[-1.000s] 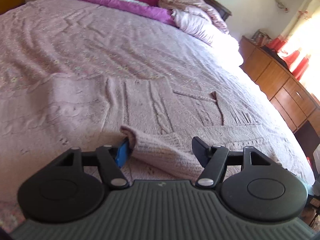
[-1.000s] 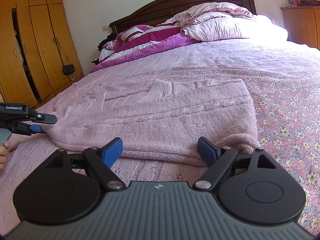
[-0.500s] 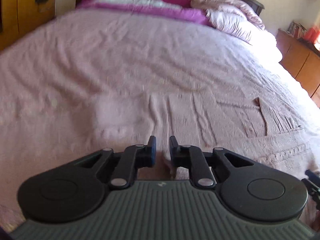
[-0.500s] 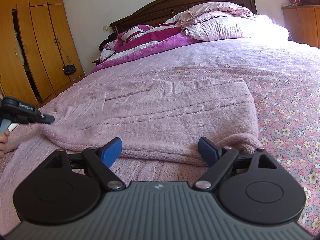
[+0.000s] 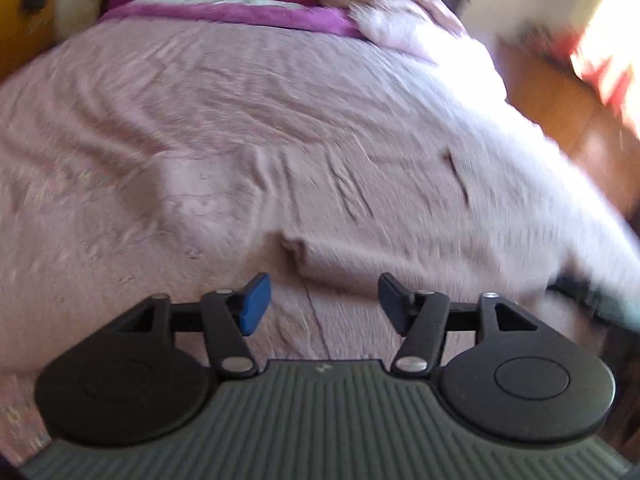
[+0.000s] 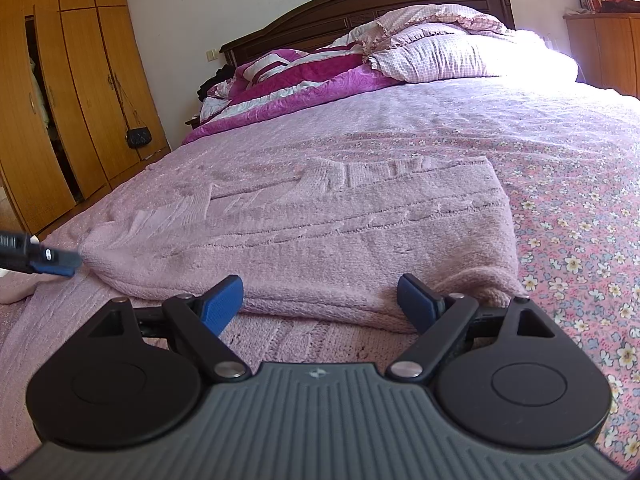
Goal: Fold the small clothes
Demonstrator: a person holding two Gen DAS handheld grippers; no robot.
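A pale pink knitted sweater lies on the bed, its near part folded over into a thick edge. My right gripper is open just in front of that folded edge and grips nothing. My left gripper has its jaws opening, with only flat knit below the gap. The sweater's folded corner lies just ahead of it, apart from the pads. In the right wrist view the left gripper sits at the far left, its tip beside that corner. The left wrist view is blurred by motion.
The floral pink bedspread covers the bed. A magenta striped quilt and checked pillows are piled at the headboard. A wooden wardrobe stands to the left, a wooden dresser to the right.
The left gripper went from open around the sweater's corner to nearly shut, then opened again and drew back from the corner. The right gripper has not moved.
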